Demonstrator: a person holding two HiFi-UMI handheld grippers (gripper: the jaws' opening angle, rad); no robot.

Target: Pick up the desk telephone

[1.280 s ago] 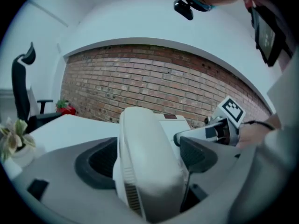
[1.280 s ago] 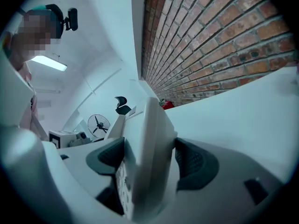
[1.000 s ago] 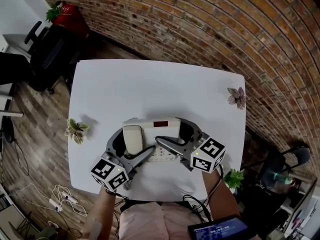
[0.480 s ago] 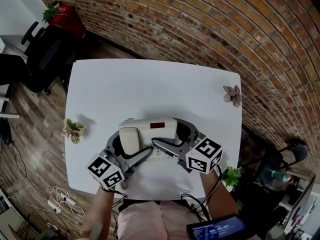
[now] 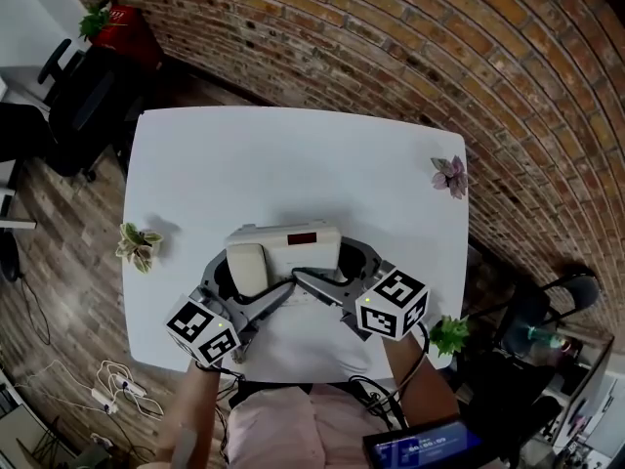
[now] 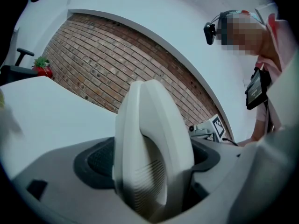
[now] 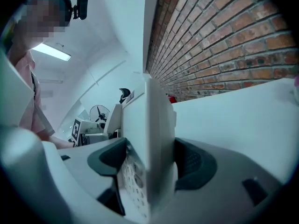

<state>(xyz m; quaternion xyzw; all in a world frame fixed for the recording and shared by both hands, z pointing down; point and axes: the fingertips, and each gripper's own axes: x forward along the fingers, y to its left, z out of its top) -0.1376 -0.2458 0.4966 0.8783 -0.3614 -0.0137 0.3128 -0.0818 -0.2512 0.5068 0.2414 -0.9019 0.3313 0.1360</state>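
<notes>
White desk telephone (image 5: 281, 246) clamped in left hand-held gripper (image 5: 250, 277) and just-tightened right hand-held gripper (image 5: 332, 266).

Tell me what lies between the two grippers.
The desk telephone: head view shows it between the left gripper and right gripper, whose jaws have just been closing around its side.

Head view looks steeply down on the table (image 5: 293, 164); both gripper views sit right up against the phone (image 5: 293, 242), from opposite ends.

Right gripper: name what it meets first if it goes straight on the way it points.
The desk telephone: its end already stands inside the right gripper, whose jaws have just been closing onto it.
</notes>
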